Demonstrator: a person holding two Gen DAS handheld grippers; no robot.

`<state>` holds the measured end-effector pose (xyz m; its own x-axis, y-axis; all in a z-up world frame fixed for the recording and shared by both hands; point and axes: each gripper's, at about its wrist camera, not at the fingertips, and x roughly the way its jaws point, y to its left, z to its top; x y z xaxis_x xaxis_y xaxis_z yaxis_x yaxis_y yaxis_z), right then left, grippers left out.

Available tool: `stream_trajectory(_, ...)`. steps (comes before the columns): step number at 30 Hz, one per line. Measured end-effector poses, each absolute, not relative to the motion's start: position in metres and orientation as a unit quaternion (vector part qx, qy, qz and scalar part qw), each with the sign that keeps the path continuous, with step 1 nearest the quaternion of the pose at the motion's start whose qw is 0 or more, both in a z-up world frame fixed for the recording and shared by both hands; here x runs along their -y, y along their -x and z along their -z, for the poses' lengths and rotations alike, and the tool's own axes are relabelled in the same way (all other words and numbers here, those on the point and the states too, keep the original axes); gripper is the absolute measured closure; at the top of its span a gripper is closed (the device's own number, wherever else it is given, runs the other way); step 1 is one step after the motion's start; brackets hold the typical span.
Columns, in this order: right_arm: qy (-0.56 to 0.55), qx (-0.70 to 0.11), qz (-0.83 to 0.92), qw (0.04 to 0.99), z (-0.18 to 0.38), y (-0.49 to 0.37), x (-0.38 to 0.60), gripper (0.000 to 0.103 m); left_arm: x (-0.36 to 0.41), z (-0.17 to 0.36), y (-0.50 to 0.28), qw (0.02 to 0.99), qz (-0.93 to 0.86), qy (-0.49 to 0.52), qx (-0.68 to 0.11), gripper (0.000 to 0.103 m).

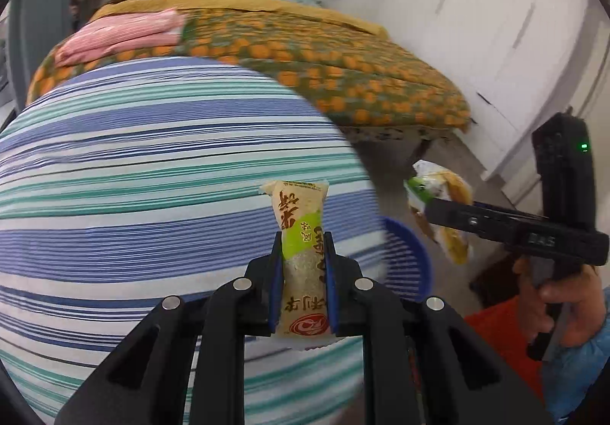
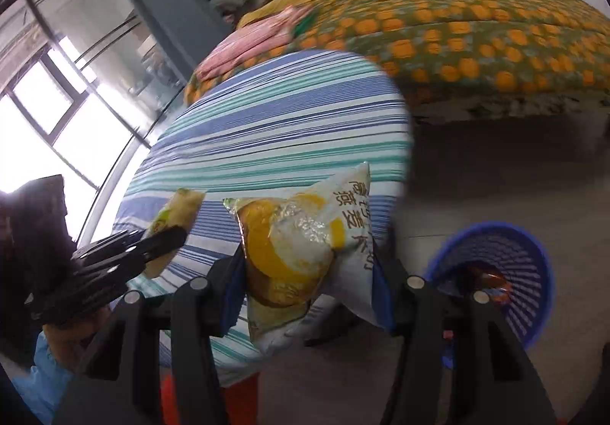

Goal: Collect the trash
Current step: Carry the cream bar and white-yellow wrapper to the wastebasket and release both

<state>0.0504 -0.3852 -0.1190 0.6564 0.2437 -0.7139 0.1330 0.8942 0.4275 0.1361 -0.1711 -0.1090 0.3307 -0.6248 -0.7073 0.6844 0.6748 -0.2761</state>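
two wrappers up in the air at once, and under them i've got the round table in its blue, teal and white striped cloth, filling most of the left wrist view. behind it runs the bed with an orange-dotted green cover and a pink folded cloth on the near corner. white cabinet doors line the wall on the right side of that view; the right wrist view catches a bright window far left. on the grey floor beside the table sits the blue slatted basket, something brownish already lying inside.

my left gripper points forward over the table edge, fingers pressed in on the tan and green snack stick wrapper, which stands upright between the blue pads. my right gripper is off past the table's rim, above the floor and to the left of the basket in its own view, pinching the crinkled white and yellow snack bag by its lower part. the left camera sees it side on, held level by a hand.
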Motion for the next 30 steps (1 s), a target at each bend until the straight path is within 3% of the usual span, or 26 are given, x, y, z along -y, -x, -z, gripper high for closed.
stream_trajectory(7,-0.241,-0.421,0.079,0.871,0.150,0.012,0.473,0.050,0.278,0.123,-0.086,0.772,0.461,-0.069,-0.432,0.086)
stream_trajectory(14,-0.298,-0.439,0.142,0.836,0.213,0.036,0.533,0.050,0.371,0.186,-0.056,0.738,0.469,-0.124,-0.469,0.085)
stream_trajectory(22,-0.378,-0.467,0.155,0.785,0.284,0.031,0.578,0.050,0.428,0.267,-0.072,0.714,0.444,-0.142,-0.522,0.085)
stream_trajectory(30,-0.456,-0.479,0.166,0.732,0.339,0.035,0.598,0.047,0.450,0.308,-0.084,0.706,0.432,-0.155,-0.539,0.084)
